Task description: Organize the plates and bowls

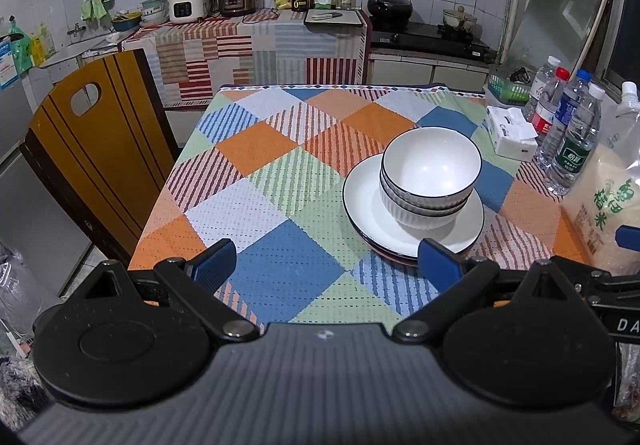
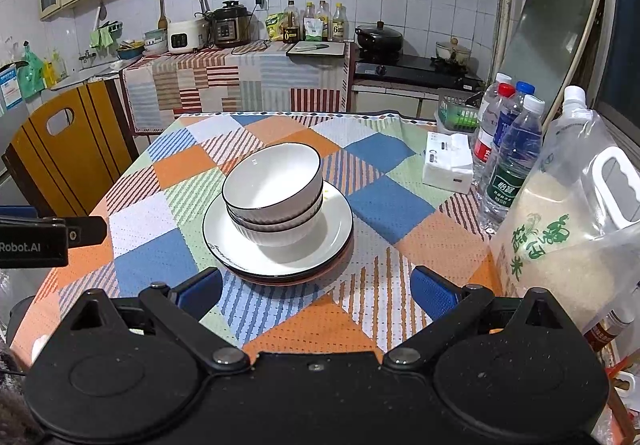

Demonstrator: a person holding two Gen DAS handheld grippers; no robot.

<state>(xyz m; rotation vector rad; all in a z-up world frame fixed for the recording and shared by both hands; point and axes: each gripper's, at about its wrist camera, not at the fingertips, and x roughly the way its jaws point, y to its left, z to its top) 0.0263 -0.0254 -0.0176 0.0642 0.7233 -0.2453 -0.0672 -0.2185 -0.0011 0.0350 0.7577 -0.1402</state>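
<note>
Both my claws, left [image 1: 326, 259] and right [image 2: 316, 291], are wide and hold nothing. Bowls [image 2: 274, 197] on plates [image 2: 336, 241] sit just ahead. I read "Robot.AI" on the left claw.

Nested bowls [image 2: 276, 193] sit on stacked plates [image 2: 256, 261] mid-table [image 2: 168, 245]. Tissue pack [image 2: 448, 163], water bottles [image 2: 510, 161] and rice bag [image 2: 568, 237] stand right of the stack. Chair [image 2: 60, 157] left of table, behind it a counter [image 2: 240, 65].
</note>
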